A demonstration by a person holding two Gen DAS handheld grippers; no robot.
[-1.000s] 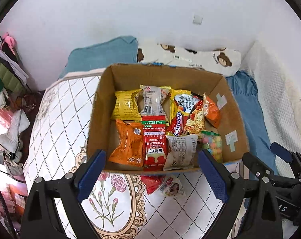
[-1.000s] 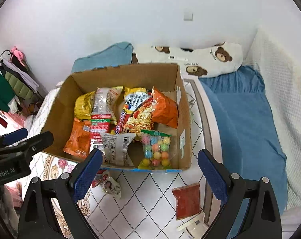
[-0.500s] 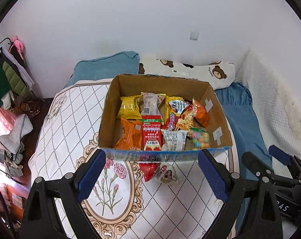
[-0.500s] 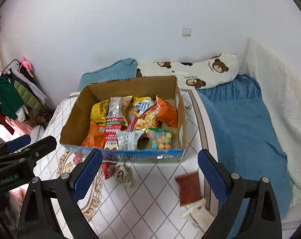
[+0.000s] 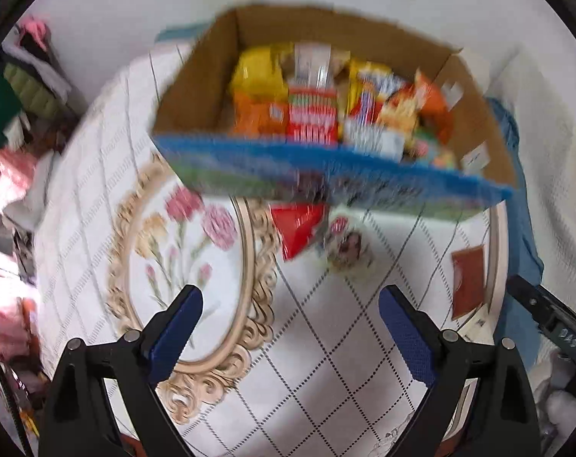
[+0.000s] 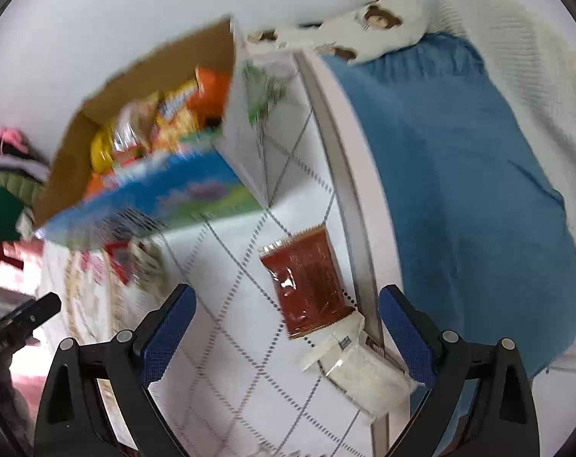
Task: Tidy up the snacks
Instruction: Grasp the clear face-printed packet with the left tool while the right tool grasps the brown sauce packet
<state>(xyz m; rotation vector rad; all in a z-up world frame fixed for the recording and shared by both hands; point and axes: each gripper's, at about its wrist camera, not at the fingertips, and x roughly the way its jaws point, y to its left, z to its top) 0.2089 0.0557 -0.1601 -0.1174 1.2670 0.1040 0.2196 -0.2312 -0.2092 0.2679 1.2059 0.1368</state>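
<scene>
Open quilt [image 5: 326, 342] between the left gripper [image 5: 290, 327] jaws, nothing in the way there. Ahead, box [image 5: 337, 175] front wall blocks the path; red packet [image 5: 297, 224] and small wrapper [image 5: 347, 243] lie just before it. Right gripper [image 6: 286, 321]: brown packet [image 6: 307, 282] and white packet [image 6: 360, 373] sit between the wide jaws, by the quilt edge. Clear blue sheet [image 6: 459, 190] further right.

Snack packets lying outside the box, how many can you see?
4: a red packet and a pale packet just before the box, a brown packet and a white packet by the bedspread's edge. Others could hide behind the box.
</scene>
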